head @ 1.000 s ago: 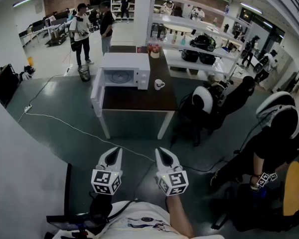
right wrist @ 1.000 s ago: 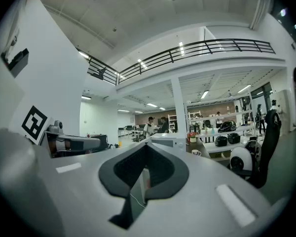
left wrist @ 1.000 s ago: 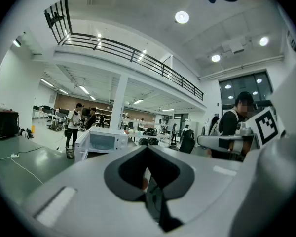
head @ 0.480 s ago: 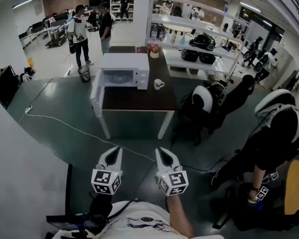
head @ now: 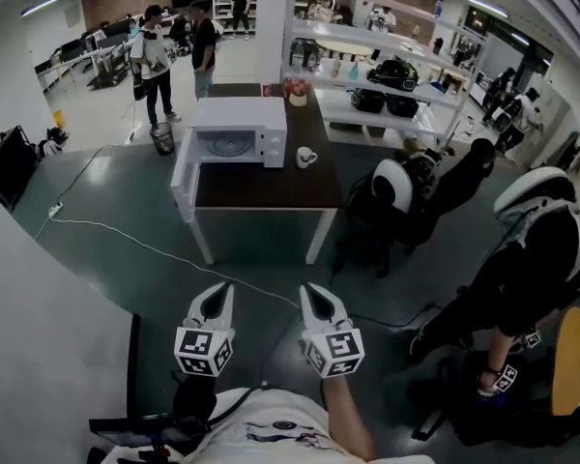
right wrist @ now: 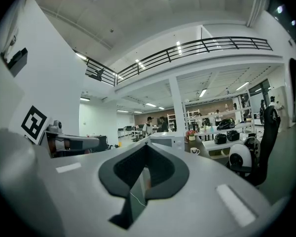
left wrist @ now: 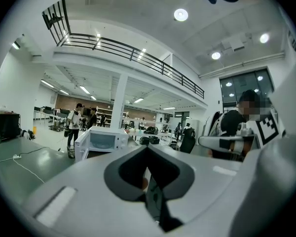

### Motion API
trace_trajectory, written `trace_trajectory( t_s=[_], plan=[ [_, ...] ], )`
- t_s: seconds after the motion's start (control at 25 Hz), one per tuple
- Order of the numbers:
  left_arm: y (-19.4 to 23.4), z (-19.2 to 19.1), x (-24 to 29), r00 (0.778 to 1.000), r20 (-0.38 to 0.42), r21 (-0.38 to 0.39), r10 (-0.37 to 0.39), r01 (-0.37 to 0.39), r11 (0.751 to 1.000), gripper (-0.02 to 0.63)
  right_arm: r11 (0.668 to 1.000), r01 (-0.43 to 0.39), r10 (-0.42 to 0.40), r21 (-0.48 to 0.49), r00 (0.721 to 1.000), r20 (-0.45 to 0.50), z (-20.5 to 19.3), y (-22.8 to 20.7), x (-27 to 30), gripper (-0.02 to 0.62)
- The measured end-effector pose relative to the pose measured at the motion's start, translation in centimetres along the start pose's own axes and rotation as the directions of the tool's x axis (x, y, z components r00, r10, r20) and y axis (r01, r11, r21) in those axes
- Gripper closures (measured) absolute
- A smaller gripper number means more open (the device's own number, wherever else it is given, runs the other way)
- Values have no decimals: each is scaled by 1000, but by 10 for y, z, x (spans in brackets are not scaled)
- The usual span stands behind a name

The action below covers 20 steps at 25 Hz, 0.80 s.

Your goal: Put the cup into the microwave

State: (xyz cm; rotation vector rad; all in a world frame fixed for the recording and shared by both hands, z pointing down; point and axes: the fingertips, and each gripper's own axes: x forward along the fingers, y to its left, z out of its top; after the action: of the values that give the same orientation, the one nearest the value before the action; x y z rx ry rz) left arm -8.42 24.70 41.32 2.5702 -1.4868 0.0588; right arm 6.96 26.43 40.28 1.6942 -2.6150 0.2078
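Microwave (head: 234, 131) far, door open; cup (head: 305, 157) beside it on table (head: 271, 189), right; my left gripper (head: 219, 296), right gripper (head: 315, 298) pressed together

The left gripper (left wrist: 147, 149), fingers (left wrist: 89, 191) together on nothing, faces the distant white microwave (left wrist: 102, 140).

Bright, even light comes from round ceiling lamps (left wrist: 180, 15) and strip lights (head: 43, 3); shadows are faint. Fisheye bending curves every view, with dark corners. The left gripper (left wrist: 147, 152), close to its lens, looks soft; the far room is sharper.
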Motion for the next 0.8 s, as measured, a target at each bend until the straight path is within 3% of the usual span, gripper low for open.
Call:
trace_trajectory(
  t_s=[0.8],
  plan=[
    [-44,-22,13,998,-54,-20,-10,9,1000,607,999,-25,26,27,999,-22,-7,-20,-20,594]
  ],
)
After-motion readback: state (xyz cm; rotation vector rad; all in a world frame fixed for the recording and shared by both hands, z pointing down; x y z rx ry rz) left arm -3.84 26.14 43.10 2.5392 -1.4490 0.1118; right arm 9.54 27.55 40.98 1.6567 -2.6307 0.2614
